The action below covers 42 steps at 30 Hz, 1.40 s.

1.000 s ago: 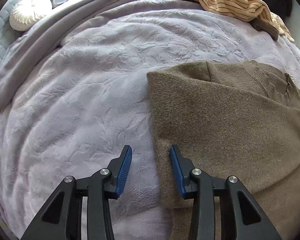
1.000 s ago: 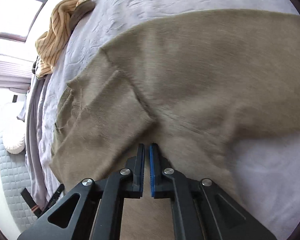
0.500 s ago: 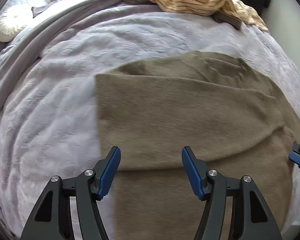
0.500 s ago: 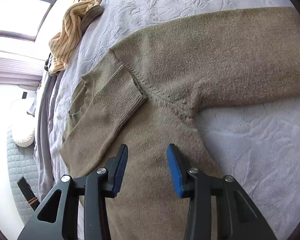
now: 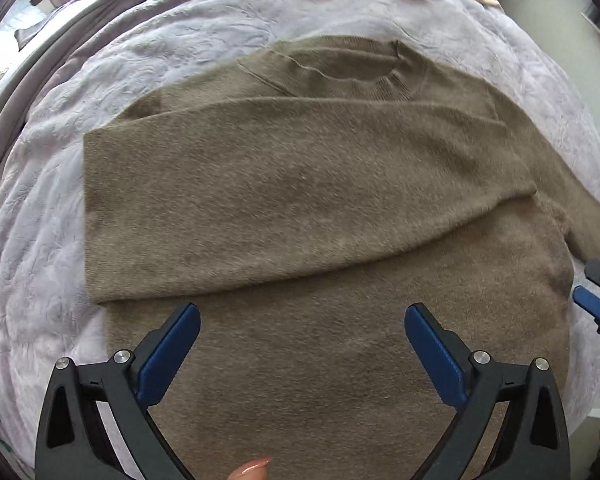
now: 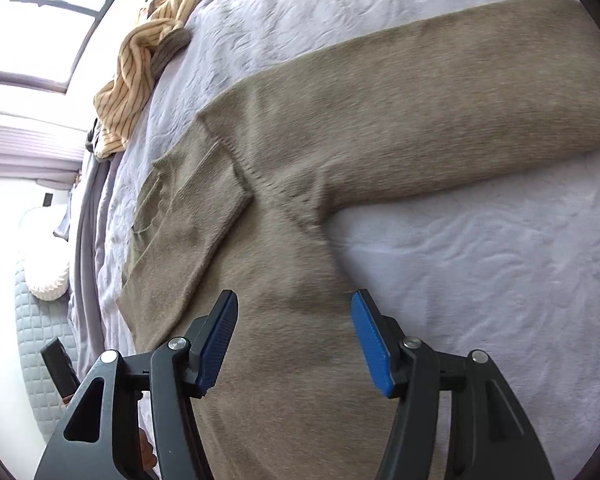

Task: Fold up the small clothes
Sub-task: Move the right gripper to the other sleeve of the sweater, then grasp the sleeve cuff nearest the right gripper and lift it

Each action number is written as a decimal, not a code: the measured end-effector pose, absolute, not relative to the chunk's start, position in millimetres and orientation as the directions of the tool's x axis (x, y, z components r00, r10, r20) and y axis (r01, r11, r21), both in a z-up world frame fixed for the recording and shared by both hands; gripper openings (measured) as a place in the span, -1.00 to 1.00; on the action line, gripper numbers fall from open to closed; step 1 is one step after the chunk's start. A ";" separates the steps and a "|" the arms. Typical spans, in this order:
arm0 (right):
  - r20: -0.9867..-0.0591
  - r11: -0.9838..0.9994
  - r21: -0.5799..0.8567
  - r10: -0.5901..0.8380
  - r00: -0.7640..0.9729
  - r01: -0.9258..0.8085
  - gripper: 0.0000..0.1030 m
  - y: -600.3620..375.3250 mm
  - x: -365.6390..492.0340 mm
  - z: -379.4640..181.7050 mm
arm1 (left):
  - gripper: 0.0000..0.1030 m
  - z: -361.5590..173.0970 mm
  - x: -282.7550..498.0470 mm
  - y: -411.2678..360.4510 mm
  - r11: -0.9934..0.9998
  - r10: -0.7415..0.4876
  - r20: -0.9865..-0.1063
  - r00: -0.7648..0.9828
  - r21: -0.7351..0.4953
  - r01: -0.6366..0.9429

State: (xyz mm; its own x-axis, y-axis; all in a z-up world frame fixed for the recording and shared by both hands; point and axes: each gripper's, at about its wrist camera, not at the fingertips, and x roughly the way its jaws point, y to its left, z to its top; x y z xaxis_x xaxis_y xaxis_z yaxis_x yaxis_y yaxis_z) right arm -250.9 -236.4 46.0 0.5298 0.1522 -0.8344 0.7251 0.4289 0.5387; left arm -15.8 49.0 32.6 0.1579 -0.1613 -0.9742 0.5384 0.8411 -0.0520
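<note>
A brown, fuzzy knit sweater (image 5: 308,184) lies flat on a pale lilac bedspread (image 5: 35,208), its ribbed round neckline pointing toward the far side of the bed. One sleeve is folded straight across the chest, its ribbed cuff resting near the opposite shoulder seam. The other sleeve (image 6: 440,92) stretches out sideways over the bedspread, unfolded and smooth. The body of the sweater runs toward the near edge, spread flat, with only a few soft ripples below the armpit.

A bed with a lilac embossed blanket (image 5: 187,40) carries a brown sweater (image 5: 300,200) spread flat and a heap of striped clothes (image 6: 139,68) at its far edge.
</note>
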 end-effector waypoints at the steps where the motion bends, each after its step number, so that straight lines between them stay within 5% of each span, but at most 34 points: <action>1: -0.835 0.422 0.538 0.148 0.530 0.730 0.23 -239.2 -254.9 46.0 | 0.98 31.6 -18.2 45.0 0.837 -0.149 -0.976 0.158 -0.040 0.545; 28: -0.823 0.179 0.556 -0.019 0.568 0.812 0.26 -323.2 -357.8 41.5 | 0.98 26.2 -69.3 -34.4 0.763 -0.089 -0.990 0.112 0.004 0.646; 42: -0.730 0.011 0.667 -0.191 0.656 0.745 0.26 -385.4 -404.3 41.8 | 0.98 31.7 -84.1 -58.5 0.755 -0.103 -0.987 0.122 0.002 0.655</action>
